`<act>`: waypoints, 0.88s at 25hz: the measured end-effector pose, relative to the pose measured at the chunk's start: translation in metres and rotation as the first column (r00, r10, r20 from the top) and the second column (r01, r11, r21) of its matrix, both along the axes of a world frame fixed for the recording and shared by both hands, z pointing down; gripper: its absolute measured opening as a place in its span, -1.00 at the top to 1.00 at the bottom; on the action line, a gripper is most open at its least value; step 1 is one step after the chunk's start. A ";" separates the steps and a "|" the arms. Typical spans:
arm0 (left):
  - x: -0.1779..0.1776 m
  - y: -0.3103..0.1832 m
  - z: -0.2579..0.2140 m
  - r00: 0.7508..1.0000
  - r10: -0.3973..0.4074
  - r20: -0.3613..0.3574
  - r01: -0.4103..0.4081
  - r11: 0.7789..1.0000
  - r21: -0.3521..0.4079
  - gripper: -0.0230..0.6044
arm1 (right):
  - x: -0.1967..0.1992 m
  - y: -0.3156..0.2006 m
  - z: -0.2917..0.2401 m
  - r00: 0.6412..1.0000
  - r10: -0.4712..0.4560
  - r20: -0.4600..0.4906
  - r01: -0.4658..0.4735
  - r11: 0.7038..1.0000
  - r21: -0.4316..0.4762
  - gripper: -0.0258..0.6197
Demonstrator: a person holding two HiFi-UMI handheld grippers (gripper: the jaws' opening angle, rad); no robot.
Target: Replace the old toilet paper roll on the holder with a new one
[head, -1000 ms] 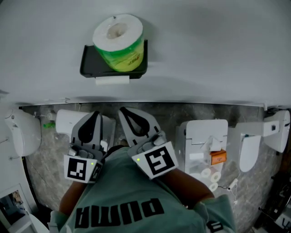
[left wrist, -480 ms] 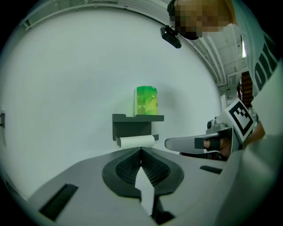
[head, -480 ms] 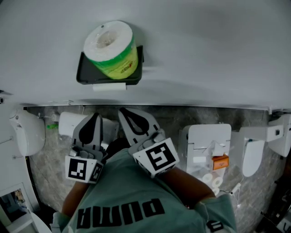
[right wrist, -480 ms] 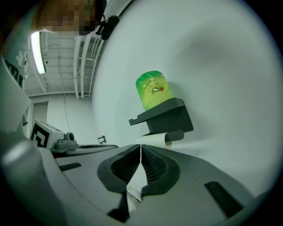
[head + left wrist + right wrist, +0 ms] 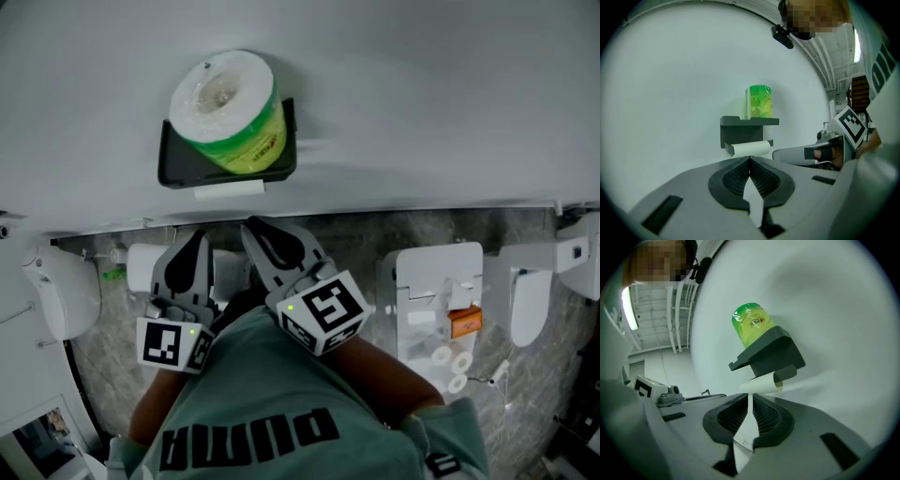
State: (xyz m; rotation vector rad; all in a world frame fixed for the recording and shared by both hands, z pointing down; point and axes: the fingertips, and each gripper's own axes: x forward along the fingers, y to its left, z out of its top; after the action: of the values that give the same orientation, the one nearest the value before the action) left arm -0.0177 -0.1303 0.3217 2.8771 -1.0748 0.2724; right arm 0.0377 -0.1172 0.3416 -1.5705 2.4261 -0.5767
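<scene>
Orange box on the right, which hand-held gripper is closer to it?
Right. The right hand-held gripper sits left of the orange box; the left hand-held gripper sits farther left, beyond it.

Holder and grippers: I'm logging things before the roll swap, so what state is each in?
Holder: mounted on the wall.
New roll: wrapped, upright on the holder's shelf.
Old roll: thin tube, under the shelf.
Left gripper: shut, empty.
Right gripper: shut, empty.

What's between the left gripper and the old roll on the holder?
Nothing: the head view shows only bare white wall between the left gripper and the old roll.
</scene>
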 end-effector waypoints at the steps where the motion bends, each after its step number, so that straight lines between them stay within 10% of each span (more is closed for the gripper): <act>1: 0.000 -0.002 0.001 1.000 0.005 0.009 -0.005 1.000 -0.002 0.91 | 0.000 -0.003 0.004 1.000 0.002 0.029 -0.002 1.000 -0.016 0.82; 9: 0.000 -0.017 0.004 0.999 0.029 0.042 -0.028 0.999 -0.030 0.91 | -0.003 -0.023 0.015 0.966 0.011 0.259 0.010 0.997 -0.078 0.38; 22: 0.004 -0.034 0.019 0.993 0.068 0.096 -0.059 0.994 -0.094 0.91 | 0.005 -0.053 0.010 0.778 0.025 0.628 0.022 0.998 -0.066 0.12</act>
State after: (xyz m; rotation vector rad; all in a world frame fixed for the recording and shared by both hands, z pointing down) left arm -0.0138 -0.1645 0.3406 2.8461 -0.9587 0.4594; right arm 0.0426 -0.1706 0.3514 -1.1389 1.9010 -1.0088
